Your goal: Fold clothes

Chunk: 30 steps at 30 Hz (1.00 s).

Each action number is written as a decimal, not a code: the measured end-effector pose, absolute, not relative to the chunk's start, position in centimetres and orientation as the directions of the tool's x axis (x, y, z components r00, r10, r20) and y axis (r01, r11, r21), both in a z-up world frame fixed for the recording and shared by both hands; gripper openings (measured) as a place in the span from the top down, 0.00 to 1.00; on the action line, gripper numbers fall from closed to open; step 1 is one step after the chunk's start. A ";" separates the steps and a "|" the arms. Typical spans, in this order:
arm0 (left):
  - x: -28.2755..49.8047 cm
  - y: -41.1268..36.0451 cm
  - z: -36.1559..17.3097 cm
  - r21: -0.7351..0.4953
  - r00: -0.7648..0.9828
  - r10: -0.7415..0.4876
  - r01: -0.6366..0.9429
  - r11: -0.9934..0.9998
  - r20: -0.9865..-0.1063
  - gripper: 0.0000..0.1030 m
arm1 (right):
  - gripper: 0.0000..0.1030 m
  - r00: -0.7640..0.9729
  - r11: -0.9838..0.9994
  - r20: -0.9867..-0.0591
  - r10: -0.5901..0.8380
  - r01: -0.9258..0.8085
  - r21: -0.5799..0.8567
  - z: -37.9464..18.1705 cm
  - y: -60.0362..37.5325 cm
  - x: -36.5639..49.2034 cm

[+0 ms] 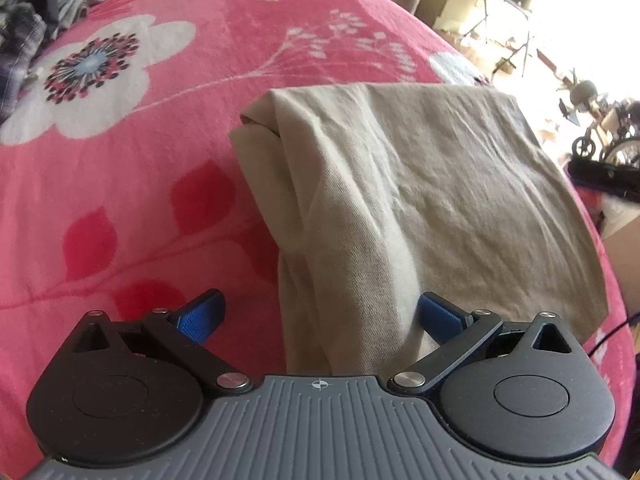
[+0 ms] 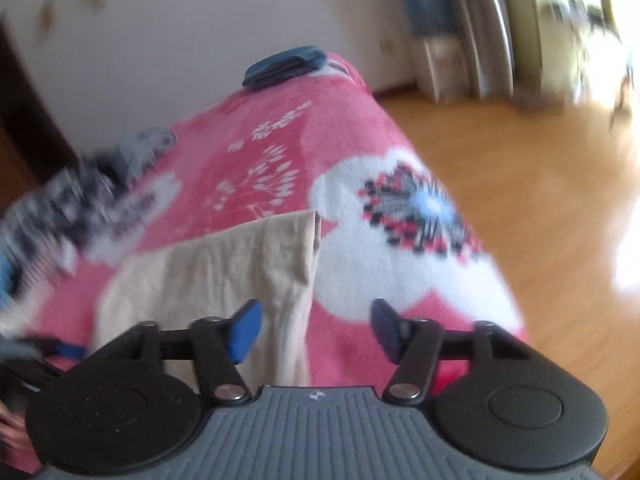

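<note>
With both grippers spread and holding nothing, left gripper (image 1: 320, 320) straddles the near fold of the beige garment (image 1: 420, 200) on the pink blanket (image 1: 120, 208), its length running straight ahead, while right gripper (image 2: 316, 328) sits off its right edge, so left's nearer.

Left gripper (image 1: 318, 318) held low over a pink blanket (image 1: 140, 184), jaws spread wide, blue pads (image 1: 198, 318) well apart. Between them lay the near fold of a beige garment (image 1: 420, 184), bunched and rising in a ridge, touching the right pad, clear of the left one. Folded into a rough rectangle, creased, spread toward the bed's right edge. Far left, by a white flower print, sat a pile of clothes (image 1: 36, 20), plaid and grey. Beyond the bed, bright cluttered room.
</note>
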<state>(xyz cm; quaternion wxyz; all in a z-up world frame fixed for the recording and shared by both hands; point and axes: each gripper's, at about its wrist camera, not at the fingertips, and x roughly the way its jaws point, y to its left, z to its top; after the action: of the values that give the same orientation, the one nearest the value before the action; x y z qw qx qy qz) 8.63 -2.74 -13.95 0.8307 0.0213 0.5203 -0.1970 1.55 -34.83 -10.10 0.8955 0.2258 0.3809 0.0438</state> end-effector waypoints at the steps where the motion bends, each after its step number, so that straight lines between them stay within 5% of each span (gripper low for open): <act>1: 8.5 -2.5 -13.7 -0.170 0.392 -0.308 0.349 0.922 -0.867 0.00 | 0.36 0.704 0.864 -0.653 0.279 0.113 0.490 -10.5 -35.6 1.3; 6: 8.3 -1.0 -13.0 -0.225 0.429 -0.365 0.344 0.912 -0.826 0.00 | 0.31 0.668 0.722 -0.631 0.394 0.201 0.663 -12.8 -37.4 1.4; 14: 9.3 2.1 -14.5 -0.462 0.383 -0.533 0.268 0.846 -0.754 0.00 | 0.19 0.616 0.692 -0.635 0.466 0.193 0.696 -14.2 -36.6 2.2; 20: 10.4 -0.1 -15.9 -0.430 0.343 -0.513 0.291 0.855 -0.787 0.00 | 0.07 0.584 0.700 -0.635 0.506 0.152 0.698 -14.3 -35.8 3.0; 30: 13.1 -3.1 -17.0 -0.449 0.363 -0.579 0.385 0.807 -0.730 0.00 | 0.05 0.548 0.681 -0.593 0.590 0.057 0.730 -15.1 -34.2 6.8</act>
<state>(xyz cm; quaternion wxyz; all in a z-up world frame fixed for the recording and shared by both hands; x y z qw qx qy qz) 13.08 -3.06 -16.95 0.8193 -0.1009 0.4818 -0.2940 6.82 -34.22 -15.08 0.8013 0.3634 0.4452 0.1660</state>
